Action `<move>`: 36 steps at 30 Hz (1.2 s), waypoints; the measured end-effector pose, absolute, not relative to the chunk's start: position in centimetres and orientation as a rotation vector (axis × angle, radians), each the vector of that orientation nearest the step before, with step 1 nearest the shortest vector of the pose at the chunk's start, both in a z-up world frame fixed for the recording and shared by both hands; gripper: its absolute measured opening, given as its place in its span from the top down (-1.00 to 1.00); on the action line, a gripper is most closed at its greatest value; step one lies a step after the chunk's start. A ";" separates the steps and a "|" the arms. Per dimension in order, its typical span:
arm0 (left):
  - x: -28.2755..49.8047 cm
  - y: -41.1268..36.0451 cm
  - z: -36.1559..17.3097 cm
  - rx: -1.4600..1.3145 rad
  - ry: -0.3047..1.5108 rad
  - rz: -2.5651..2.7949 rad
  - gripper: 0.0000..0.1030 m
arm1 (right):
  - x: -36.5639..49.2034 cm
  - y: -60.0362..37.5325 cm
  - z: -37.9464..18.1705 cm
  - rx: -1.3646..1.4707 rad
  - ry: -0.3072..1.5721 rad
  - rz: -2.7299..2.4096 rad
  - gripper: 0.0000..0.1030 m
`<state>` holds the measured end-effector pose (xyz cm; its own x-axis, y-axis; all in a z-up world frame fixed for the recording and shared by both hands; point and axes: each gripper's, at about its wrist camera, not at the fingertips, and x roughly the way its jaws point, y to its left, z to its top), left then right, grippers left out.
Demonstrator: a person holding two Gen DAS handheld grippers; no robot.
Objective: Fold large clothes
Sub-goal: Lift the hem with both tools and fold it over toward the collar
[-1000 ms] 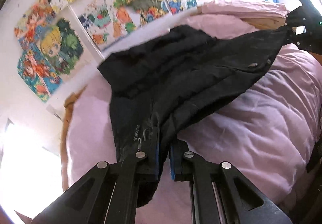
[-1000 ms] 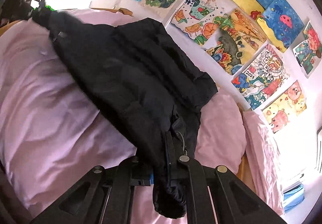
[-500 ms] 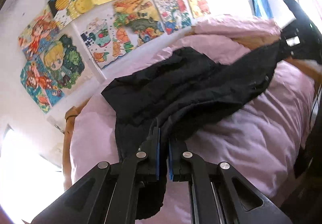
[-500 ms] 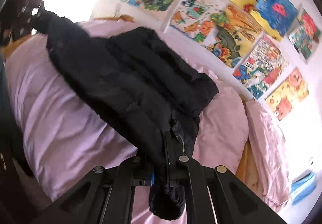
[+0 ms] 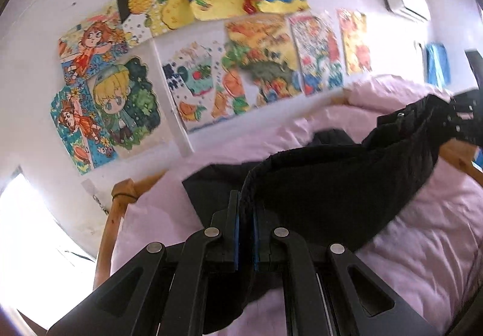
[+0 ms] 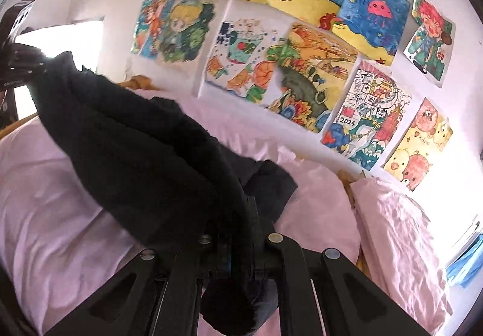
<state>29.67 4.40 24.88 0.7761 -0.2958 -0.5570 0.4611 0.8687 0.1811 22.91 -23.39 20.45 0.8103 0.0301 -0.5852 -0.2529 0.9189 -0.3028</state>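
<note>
A large black padded jacket (image 5: 332, 182) hangs between my two grippers above a bed with a pink cover (image 5: 428, 239). My left gripper (image 5: 245, 215) is shut on one edge of the jacket. My right gripper (image 6: 241, 233) is shut on the opposite edge, its fingertips buried in the black jacket (image 6: 145, 155). The held edge is lifted and curls over toward the wall; part of the jacket still rests on the bed behind it. The right gripper also shows at the right edge of the left wrist view (image 5: 465, 122), the left gripper at the left edge of the right wrist view (image 6: 18, 64).
Colourful drawings (image 5: 211, 64) cover the white wall behind the bed. A wooden bed frame (image 5: 117, 209) runs along the left end. A pink pillow (image 6: 401, 230) lies at the right end. A bright window (image 5: 27, 239) is at the left.
Both grippers have risen and tilted up toward the wall, lifting the held jacket edge off the bed and carrying it over the rest of the jacket. Both stay shut.
</note>
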 end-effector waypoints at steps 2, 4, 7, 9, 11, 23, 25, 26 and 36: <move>32.1 3.9 24.9 0.313 0.527 -0.388 0.89 | 25.1 -23.8 20.3 -0.389 0.597 0.143 0.85; 34.5 3.2 24.6 0.312 0.529 -0.361 0.89 | 27.4 -24.3 20.0 -0.375 0.585 0.136 0.85; 38.1 2.6 23.8 0.296 0.538 -0.332 0.89 | 31.5 -25.3 19.0 -0.337 0.557 0.118 0.85; 40.9 2.3 23.2 0.280 0.550 -0.314 0.89 | 33.7 -25.9 18.3 -0.320 0.541 0.106 0.85; 43.3 1.7 22.6 0.289 0.552 -0.306 0.89 | 35.8 -26.2 17.6 -0.340 0.541 0.087 0.85; 54.9 0.3 13.3 0.234 0.750 -0.287 0.89 | 46.0 -28.5 10.0 -0.258 0.705 0.078 0.84; 55.7 0.5 12.1 0.229 0.770 -0.284 0.89 | 46.8 -28.5 9.0 -0.268 0.714 0.079 0.84; 56.2 0.7 11.3 0.226 0.782 -0.283 0.89 | 47.1 -28.5 8.6 -0.270 0.716 0.079 0.84; 59.1 1.0 7.7 0.206 0.858 -0.285 0.80 | 49.6 -29.0 5.3 -0.262 0.739 0.065 0.70</move>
<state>59.14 0.99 7.71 0.6197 -0.1634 -0.7677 0.3282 0.9424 0.0644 49.59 -28.97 5.34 0.7391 -0.0334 -0.6728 -0.1502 0.9654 -0.2130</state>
